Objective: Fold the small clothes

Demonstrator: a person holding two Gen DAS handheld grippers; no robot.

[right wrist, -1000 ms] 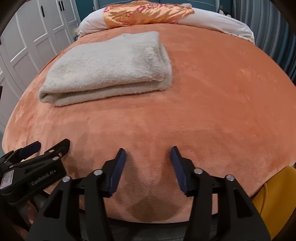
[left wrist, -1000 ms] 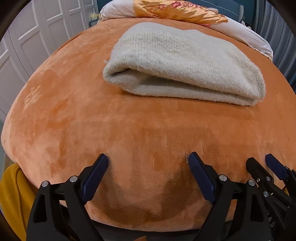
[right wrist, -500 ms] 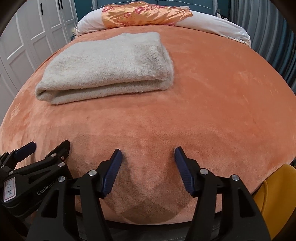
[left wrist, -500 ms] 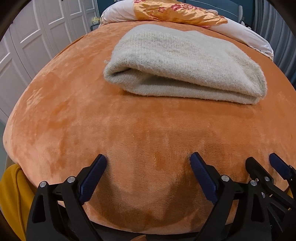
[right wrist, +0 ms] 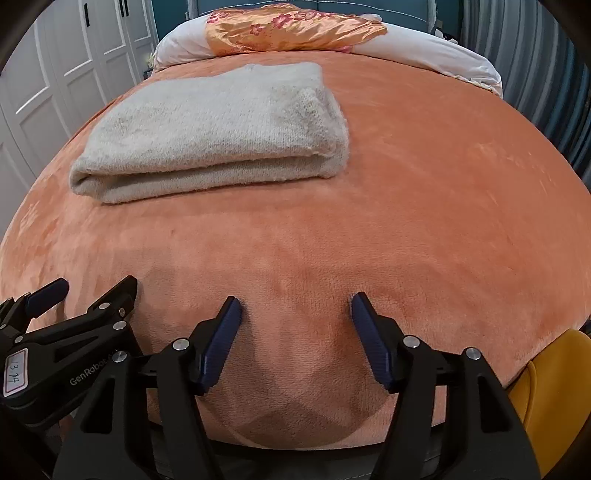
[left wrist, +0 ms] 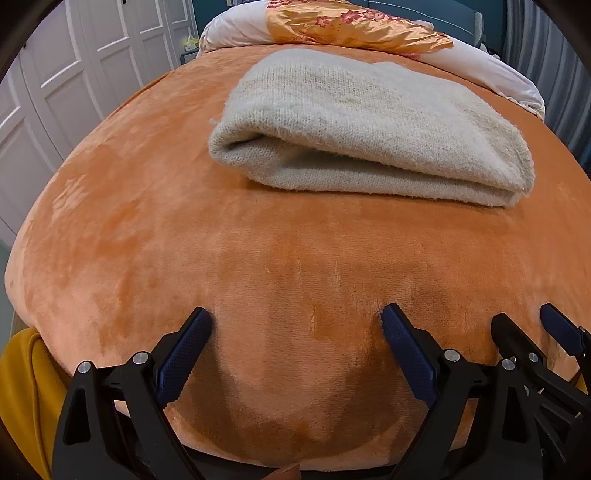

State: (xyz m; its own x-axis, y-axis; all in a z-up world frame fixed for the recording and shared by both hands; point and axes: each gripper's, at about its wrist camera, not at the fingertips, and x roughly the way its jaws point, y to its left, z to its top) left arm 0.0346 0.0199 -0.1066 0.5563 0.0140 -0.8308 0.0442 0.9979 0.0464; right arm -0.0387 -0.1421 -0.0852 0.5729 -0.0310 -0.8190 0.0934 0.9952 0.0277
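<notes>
A cream knitted garment (left wrist: 365,129) lies folded in a thick rectangle on the orange bed cover (left wrist: 184,236); it also shows in the right wrist view (right wrist: 214,129). My left gripper (left wrist: 295,317) is open and empty, low over the cover near the bed's front edge, well short of the garment. My right gripper (right wrist: 295,306) is open and empty beside it, also short of the garment. The right gripper shows at the right of the left wrist view (left wrist: 524,328), and the left gripper at the left of the right wrist view (right wrist: 96,291).
A white pillow with an orange floral cloth (left wrist: 354,26) lies at the head of the bed. White wardrobe doors (left wrist: 74,74) stand to the left, grey curtains (right wrist: 535,66) to the right. Yellow fabric (right wrist: 554,387) shows below the bed's front edge.
Both grippers have risen and eased forward slightly, so the folded garment sits a little lower in both views. The right gripper's jaws have spread a little wider. The garment has not moved.
</notes>
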